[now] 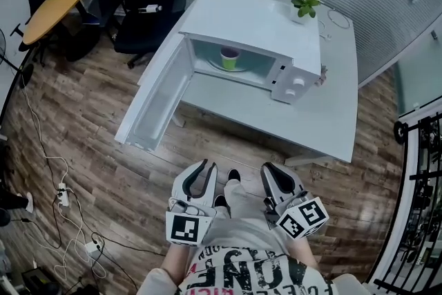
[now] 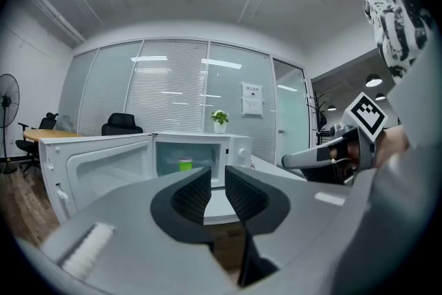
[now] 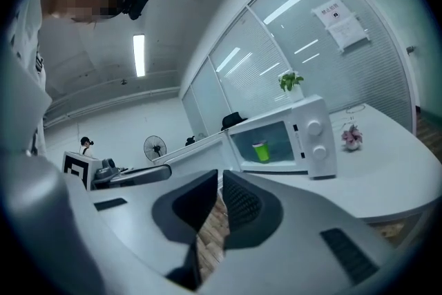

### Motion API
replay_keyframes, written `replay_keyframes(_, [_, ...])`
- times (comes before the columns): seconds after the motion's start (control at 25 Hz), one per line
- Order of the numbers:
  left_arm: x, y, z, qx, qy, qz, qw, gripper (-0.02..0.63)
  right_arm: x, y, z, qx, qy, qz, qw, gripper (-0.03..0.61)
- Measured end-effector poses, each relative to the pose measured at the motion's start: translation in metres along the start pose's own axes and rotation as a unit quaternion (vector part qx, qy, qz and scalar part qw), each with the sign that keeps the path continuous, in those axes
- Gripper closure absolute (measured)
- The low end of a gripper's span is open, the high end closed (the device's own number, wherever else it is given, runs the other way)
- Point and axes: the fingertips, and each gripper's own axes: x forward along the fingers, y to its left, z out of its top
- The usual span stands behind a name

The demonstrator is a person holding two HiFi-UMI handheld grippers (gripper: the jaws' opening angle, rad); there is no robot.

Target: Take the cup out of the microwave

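- The green cup [image 1: 229,57] stands inside the microwave [image 1: 257,23] on the white desk [image 1: 330,117], and the microwave's door [image 1: 157,101] is swung wide open.
- The left gripper [image 1: 205,173] and right gripper [image 1: 275,175] are well apart from the microwave, each with its jaws slightly spread and nothing between them.

- showing one microwave [image 1: 255,31]
- showing one cup [image 1: 229,57]
- showing two grippers: left hand-held gripper [image 1: 209,166], right hand-held gripper [image 1: 271,169]
- showing one green potted plant [image 1: 304,0]
- showing one desk [image 1: 331,114]
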Motion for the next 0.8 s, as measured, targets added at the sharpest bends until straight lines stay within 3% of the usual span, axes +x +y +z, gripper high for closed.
replay_keyframes(0.36, [0.069, 0.014, 0.023, 0.008, -0.012, 0.013, 0.9998, 0.541, 0.043, -0.052, 0.037, -0.002, -0.011, 0.018, 1.0, 0.554])
replay_keyframes(0.8, [0.123, 0.021, 0.034, 0.014, -0.018, 0.034, 0.9992, 0.541, 0.074, -0.098, 0.055, 0.001, -0.005, 0.038, 0.999, 0.554])
